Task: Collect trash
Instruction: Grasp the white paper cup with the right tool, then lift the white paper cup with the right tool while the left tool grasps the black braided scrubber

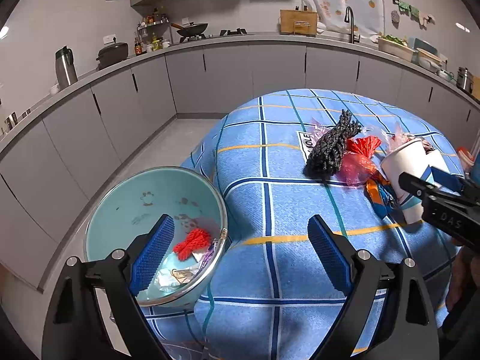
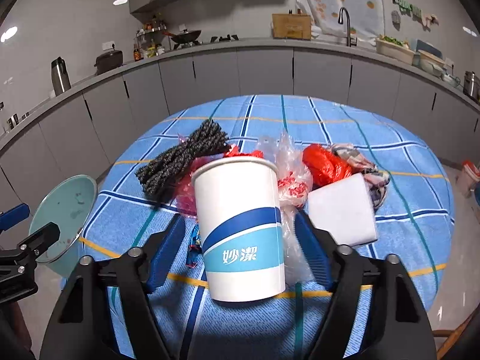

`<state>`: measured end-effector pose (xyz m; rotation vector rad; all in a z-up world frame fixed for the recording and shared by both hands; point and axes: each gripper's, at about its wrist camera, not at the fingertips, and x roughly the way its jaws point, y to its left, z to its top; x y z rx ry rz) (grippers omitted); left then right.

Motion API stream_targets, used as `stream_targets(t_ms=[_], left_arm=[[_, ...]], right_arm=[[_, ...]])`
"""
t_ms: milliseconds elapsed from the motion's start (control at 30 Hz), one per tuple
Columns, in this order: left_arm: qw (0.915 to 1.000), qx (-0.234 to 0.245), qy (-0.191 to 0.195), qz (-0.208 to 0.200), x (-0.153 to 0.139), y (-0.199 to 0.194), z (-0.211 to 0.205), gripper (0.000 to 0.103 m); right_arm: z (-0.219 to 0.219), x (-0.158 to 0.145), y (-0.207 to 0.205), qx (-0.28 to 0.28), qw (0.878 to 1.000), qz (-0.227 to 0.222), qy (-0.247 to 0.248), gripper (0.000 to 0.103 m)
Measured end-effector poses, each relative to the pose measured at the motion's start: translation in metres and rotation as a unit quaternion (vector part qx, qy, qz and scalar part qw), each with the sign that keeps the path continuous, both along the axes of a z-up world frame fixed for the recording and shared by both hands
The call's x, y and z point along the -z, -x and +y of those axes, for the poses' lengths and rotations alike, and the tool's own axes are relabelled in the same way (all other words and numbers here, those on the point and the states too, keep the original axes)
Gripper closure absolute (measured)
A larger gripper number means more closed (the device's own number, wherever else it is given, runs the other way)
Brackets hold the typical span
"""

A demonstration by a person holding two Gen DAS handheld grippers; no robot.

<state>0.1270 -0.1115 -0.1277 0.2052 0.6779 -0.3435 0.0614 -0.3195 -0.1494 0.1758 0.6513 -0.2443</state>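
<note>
Right tool (image 2: 240,249) stood spread around an upright white-and-blue paper cup (image 2: 240,225), pads clear of its sides. Behind the cup, on the blue checked worktop (image 2: 300,324), lay a black rope bundle (image 2: 180,159) and red plastic wrappers (image 2: 325,165). Left tool (image 1: 240,255) stood spread, pinching nothing, near a teal bin (image 1: 135,198) at the worktop's left edge.

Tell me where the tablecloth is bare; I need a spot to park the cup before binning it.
Free: the near cloth between the bin and the paper cup, and the far edge behind the black rope bundle. Crowded: mid-table, around the rope, red bag and tissue roll.
</note>
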Motion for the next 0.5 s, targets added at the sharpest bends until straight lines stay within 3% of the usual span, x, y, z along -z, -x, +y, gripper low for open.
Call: stream_targets(t_ms=[33, 167, 500], left_arm=[[1.0000, 0.001, 0.001, 0.000, 0.000, 0.000, -0.001, 0.014], [1.0000, 0.005, 0.003, -0.001, -0.003, -0.002, -0.004, 0.014], [0.9995, 0.027, -0.002, -0.017, -0.014, -0.014, -0.032, 0.014]], right_arm=[[-0.001, 0.002, -0.001, -0.001, 1.000, 0.005, -0.004, 0.046], [0.002, -0.003, 0.002, -0.007, 1.000, -0.001, -0.007, 0.049], [0.005, -0.038, 0.016, 0.004, 0.998, -0.058, 0.025, 0.049]])
